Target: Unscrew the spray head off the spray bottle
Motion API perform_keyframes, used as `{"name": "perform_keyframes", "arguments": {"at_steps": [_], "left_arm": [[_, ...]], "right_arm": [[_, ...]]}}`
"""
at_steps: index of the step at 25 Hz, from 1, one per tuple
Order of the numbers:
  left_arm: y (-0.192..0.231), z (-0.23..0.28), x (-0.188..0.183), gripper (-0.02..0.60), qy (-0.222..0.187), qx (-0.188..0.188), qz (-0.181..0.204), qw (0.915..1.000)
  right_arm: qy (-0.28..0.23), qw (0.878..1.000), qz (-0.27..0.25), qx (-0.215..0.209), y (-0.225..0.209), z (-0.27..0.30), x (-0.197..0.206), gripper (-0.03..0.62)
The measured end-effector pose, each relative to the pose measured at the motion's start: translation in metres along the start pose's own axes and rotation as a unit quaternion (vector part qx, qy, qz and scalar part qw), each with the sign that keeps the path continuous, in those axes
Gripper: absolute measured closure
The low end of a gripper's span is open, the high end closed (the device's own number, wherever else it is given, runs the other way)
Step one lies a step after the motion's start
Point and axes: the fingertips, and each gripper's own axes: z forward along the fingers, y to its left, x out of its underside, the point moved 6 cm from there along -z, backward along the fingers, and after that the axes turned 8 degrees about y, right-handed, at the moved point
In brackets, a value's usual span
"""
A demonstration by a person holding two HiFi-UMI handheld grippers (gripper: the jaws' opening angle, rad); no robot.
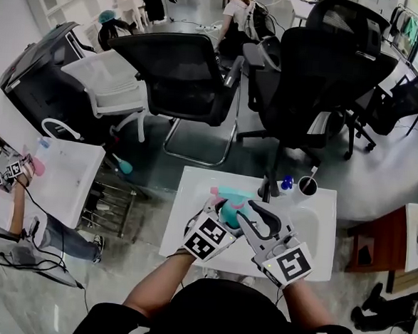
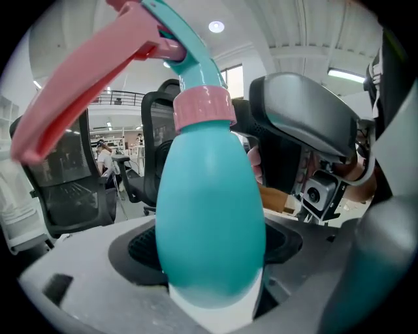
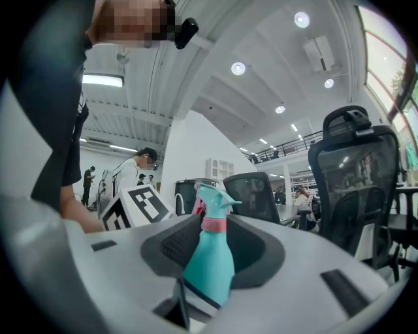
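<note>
**Bracing the bottle so its head can turn**

The left gripper (image 1: pixel 222 215) clamps wide round the teal belly of the spray bottle (image 2: pixel 209 215), which leaves the pink collar (image 2: pixel 202 104) and spray head (image 2: pixel 91 75) free above its jaws. The right gripper (image 1: pixel 245 217) stands narrowly parted, with the bottle just ahead between its jaws, unpinched. Open air surrounds the head. The white table (image 1: pixel 190 197) lies beneath both.

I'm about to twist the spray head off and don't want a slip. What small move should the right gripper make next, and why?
Probably settle the right gripper around the pink collar and close firmly. The left gripper clamps the teal spray bottle by its body, the spray head is on, and the right gripper view does not show its pads pressing anything.
</note>
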Motion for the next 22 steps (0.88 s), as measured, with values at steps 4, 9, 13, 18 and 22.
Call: {"name": "perform_keyframes", "arguments": {"at_steps": [4,9,13,18,22], "left_arm": [[-0.006,0.007,0.004,0.175,0.010,-0.004,0.002,0.9999],[-0.007,0.009,0.003,0.175,0.004,-0.001,0.006,1.0000],[-0.011,0.009,0.001,0.175,-0.003,0.004,0.015,0.9999],[-0.016,0.005,-0.009,0.175,-0.018,0.020,0.027,0.9993],[-0.019,0.002,-0.014,0.175,-0.031,0.038,0.038,0.9981]], "right_arm": [[0.023,1.000,-0.002,0.020,-0.002,0.005,0.003,0.461],[0.021,0.999,0.003,0.026,-0.001,0.008,0.004,0.457],[0.021,0.999,-0.003,0.026,-0.002,0.008,0.005,0.451],[0.015,1.000,-0.001,0.012,-0.003,0.003,0.000,0.456],[0.004,1.000,0.010,-0.012,-0.008,-0.002,-0.004,0.457]]}}
